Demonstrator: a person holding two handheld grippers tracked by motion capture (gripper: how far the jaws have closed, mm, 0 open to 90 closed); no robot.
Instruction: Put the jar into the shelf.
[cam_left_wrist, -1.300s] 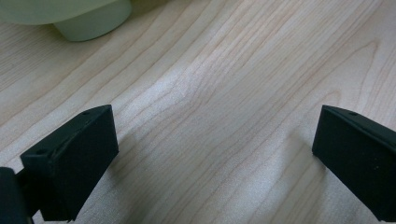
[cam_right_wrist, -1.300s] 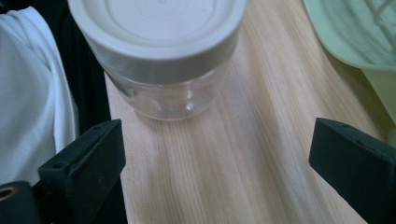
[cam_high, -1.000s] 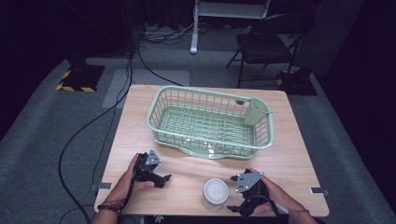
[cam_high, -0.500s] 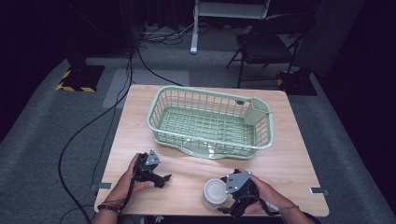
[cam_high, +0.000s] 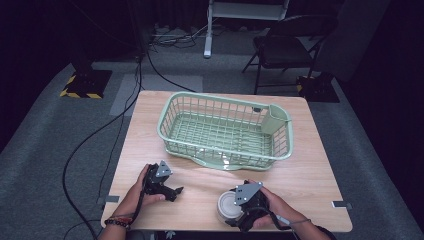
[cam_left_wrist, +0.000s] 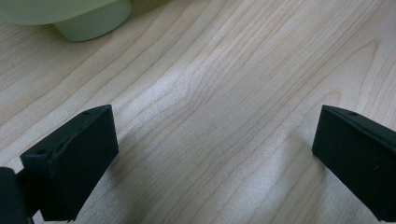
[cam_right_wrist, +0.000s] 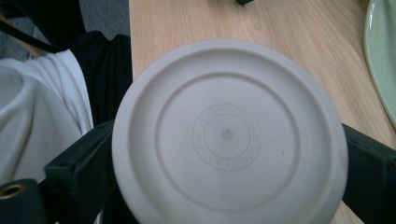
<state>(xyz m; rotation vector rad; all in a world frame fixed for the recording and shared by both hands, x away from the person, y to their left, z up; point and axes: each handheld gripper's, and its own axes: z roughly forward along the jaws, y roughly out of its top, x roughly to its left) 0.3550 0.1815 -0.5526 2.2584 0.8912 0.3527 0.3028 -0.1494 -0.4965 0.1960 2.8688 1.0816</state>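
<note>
Near the front edge of the table (cam_high: 310, 175), toward the person's right, sits a white round container (cam_high: 228, 206) with its flat lid facing up. The right gripper (cam_high: 239, 212) is at it — in the right gripper view the container (cam_right_wrist: 229, 135) sits between the two black jaws, one on either side, both right against its rim, though I cannot tell how firmly they press. The left gripper (cam_high: 176, 191) rests low on the table, well apart from the container, its jaws spread wide over bare wood. Behind both, in the middle of the table, stands a pale green wire basket (cam_high: 172, 117) — its foot (cam_left_wrist: 91, 25) shows at the top of the left gripper view.
</note>
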